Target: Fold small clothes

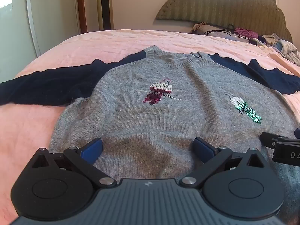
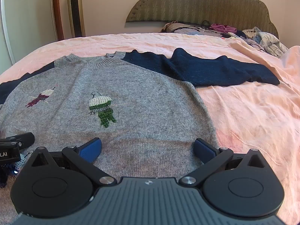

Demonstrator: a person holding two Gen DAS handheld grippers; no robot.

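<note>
Left wrist view: the grey sweater (image 1: 150, 112) is spread flat on the pink bed (image 1: 28, 131). Left gripper (image 1: 148, 146) and right gripper (image 2: 148, 146) are held released near the hem; only one layer might be pinched.

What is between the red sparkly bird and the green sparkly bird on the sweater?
Only plain grey knit of the grey wool sweater lies between the red sequin bird and green sequin bird, clearest in the left wrist view.

sweater (image 1: 150, 116): 1 | sequin birds (image 1: 159, 92): 2 | claws (image 1: 148, 150): 2 | bed (image 1: 112, 39): 1
</note>
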